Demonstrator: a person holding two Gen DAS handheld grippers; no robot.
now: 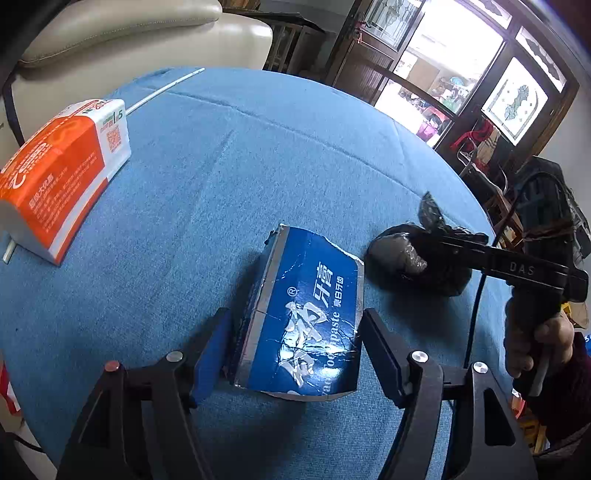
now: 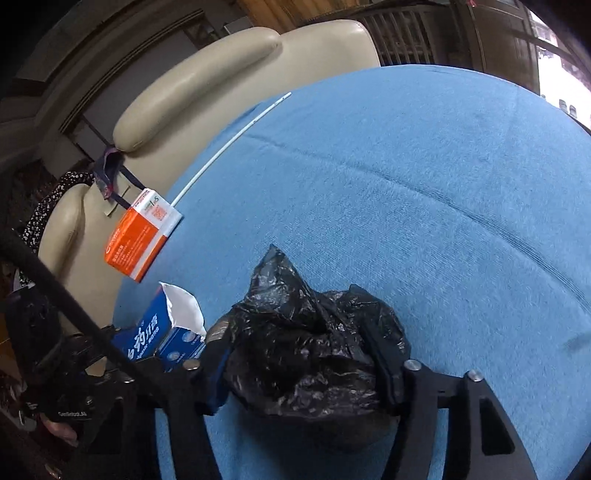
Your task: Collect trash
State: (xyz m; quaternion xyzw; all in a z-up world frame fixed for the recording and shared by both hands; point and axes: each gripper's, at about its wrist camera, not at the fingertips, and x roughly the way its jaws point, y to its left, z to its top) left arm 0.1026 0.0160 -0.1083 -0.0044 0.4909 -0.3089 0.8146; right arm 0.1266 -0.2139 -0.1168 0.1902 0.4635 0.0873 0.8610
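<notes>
A torn blue toothpaste box lies on the blue tablecloth between the fingers of my left gripper. The jaws stand open around it, with a slim gap at the right pad. To its right sits a crumpled black plastic bag. My right gripper reaches in from the right, held by a hand. In the right wrist view the black bag bulges between both fingers of the right gripper, which presses into it on each side. The toothpaste box shows at the lower left there.
An orange and white carton lies near the table's left edge, with a thin white stick beyond it. A cream armchair stands close behind that edge. Dark wooden doors are at the back right.
</notes>
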